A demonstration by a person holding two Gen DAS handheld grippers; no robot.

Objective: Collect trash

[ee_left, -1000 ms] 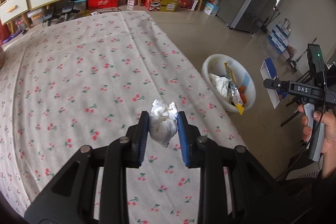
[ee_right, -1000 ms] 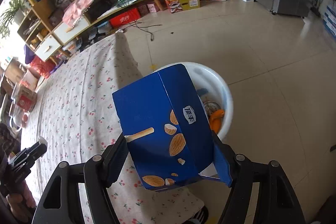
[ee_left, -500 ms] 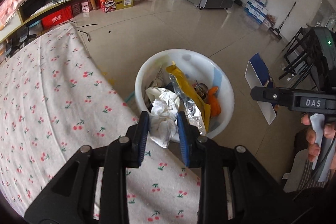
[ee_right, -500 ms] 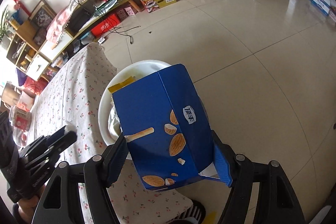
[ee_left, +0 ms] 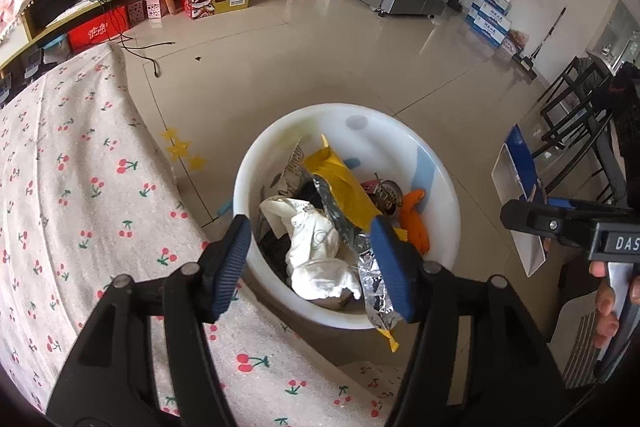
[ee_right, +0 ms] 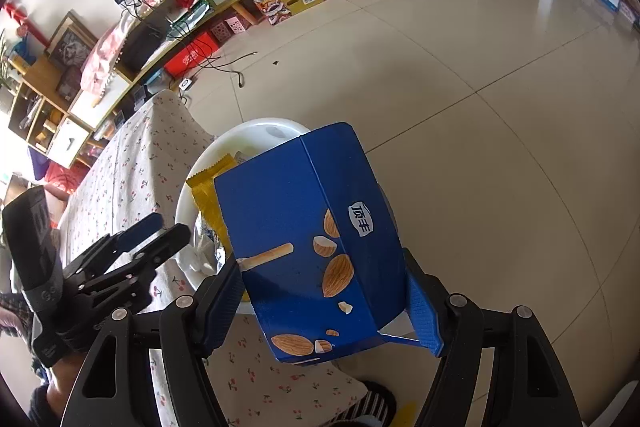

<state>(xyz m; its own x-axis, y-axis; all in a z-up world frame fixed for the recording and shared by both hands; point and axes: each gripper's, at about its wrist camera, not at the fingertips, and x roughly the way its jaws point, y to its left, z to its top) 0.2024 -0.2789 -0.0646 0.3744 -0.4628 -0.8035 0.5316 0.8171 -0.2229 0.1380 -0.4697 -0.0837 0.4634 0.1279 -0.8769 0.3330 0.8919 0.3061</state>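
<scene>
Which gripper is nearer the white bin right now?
Left. The left gripper hangs open directly above the white bin; the right gripper, clamping the blue box, sits beside it.

Left gripper (ee_left: 312, 259) jaws just opened, nothing between pads; crumpled white paper (ee_left: 320, 255) lies in white bin (ee_left: 440, 179) beside table's edge.

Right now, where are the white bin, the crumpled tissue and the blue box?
White bin (ee_left: 400, 131), left wrist view, far inner wall.
Crumpled tissue (ee_left: 320, 259), left wrist view, its middle.
Blue box (ee_right: 304, 223), right wrist view, front face.
</scene>
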